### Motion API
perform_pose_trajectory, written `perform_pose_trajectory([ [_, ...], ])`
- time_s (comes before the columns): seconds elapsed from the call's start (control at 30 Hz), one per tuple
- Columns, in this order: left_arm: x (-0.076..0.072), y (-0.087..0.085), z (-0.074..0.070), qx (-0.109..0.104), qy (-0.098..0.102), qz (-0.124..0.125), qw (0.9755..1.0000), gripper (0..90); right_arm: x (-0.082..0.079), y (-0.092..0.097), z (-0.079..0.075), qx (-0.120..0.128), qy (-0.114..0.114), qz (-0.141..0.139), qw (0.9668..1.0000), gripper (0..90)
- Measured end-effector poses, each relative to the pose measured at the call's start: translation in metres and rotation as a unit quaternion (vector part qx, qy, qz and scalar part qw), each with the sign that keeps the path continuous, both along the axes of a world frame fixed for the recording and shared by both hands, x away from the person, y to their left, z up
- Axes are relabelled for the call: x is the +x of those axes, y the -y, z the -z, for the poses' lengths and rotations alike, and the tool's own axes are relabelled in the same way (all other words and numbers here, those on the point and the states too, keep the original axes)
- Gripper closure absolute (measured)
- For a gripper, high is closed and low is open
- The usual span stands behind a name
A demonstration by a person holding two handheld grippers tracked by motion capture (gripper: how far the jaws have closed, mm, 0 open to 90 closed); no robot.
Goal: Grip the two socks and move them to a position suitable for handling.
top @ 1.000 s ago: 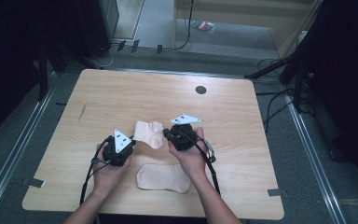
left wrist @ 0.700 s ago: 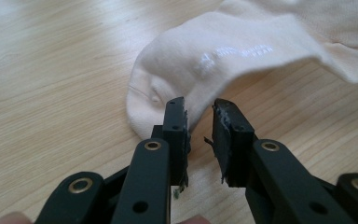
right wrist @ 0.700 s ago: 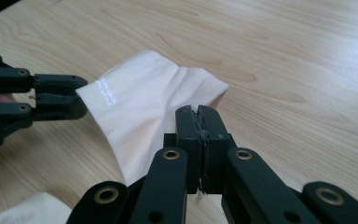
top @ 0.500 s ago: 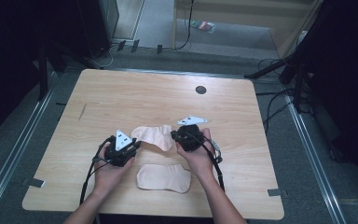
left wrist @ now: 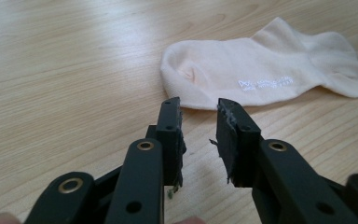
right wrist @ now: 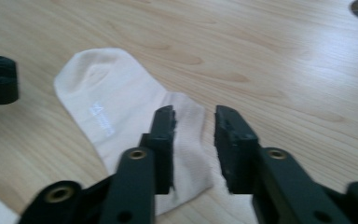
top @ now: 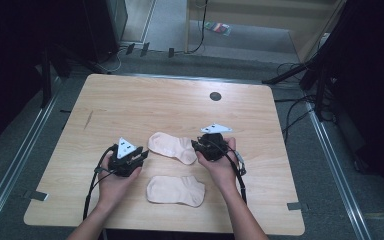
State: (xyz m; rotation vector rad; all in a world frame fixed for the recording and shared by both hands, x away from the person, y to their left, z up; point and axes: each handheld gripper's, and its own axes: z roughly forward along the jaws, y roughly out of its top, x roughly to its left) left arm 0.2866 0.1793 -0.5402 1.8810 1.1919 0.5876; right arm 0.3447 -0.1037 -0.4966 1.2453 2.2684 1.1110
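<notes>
cream sock [left wrist: 261, 77] lettering seen from left claw [left wrist: 198, 135], both claws slightly parted, just opening, empty

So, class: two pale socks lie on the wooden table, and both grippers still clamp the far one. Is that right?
No. The jaws of both grippers have just been opening; the far sock lies free, as both gripper views show. Two socks and the table are right.

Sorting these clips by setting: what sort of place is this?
Probably a lab or recording studio, not a home: a bare wooden table stands on grey carpet between metal floor rails, with cables trailing past dark stands. Two socks lie between handheld grippers.
</notes>
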Motion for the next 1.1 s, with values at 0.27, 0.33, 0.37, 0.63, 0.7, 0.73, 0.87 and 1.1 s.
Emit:
perform_pose_trajectory([
  [0.27, 0.008, -0.006, -0.004, -0.025, -0.004, -0.018, 0.9995, 62.4, -0.003, 0.013, 0.0, 0.014, 0.004, 0.022, 0.9996, 63.9],
  [0.33, 0.012, -0.007, -0.005, -0.029, -0.006, -0.022, 0.9993, 60.4, -0.006, 0.014, 0.003, 0.009, 0.003, 0.022, 0.9997, 64.8],
  [0.37, 0.016, -0.007, -0.007, -0.034, -0.004, -0.023, 0.9992, 60.3, -0.007, 0.014, 0.004, 0.008, 0.002, 0.021, 0.9997, 65.7],
  [0.63, 0.041, -0.006, -0.012, -0.048, -0.009, -0.032, 0.9983, 61.9, -0.009, 0.017, 0.025, 0.004, -0.023, 0.032, 0.9992, 68.6],
  [0.7, 0.048, -0.004, -0.01, -0.046, -0.016, -0.033, 0.9983, 61.4, -0.009, 0.016, 0.029, 0.001, -0.027, 0.03, 0.9992, 68.6],
  [0.73, 0.048, -0.004, -0.01, -0.046, -0.016, -0.033, 0.9983, 61.0, -0.009, 0.015, 0.031, 0.001, -0.028, 0.029, 0.9992, 68.6],
  [0.87, 0.061, 0.001, -0.002, -0.046, -0.038, -0.03, 0.9978, 60.9, -0.007, 0.012, 0.037, 0.001, -0.033, 0.026, 0.9991, 68.6],
  [1.1, 0.065, 0.007, 0.005, -0.029, -0.061, -0.021, 0.9975, 78.8, -0.004, 0.006, 0.044, -0.006, -0.037, 0.021, 0.9991, 71.8],
])
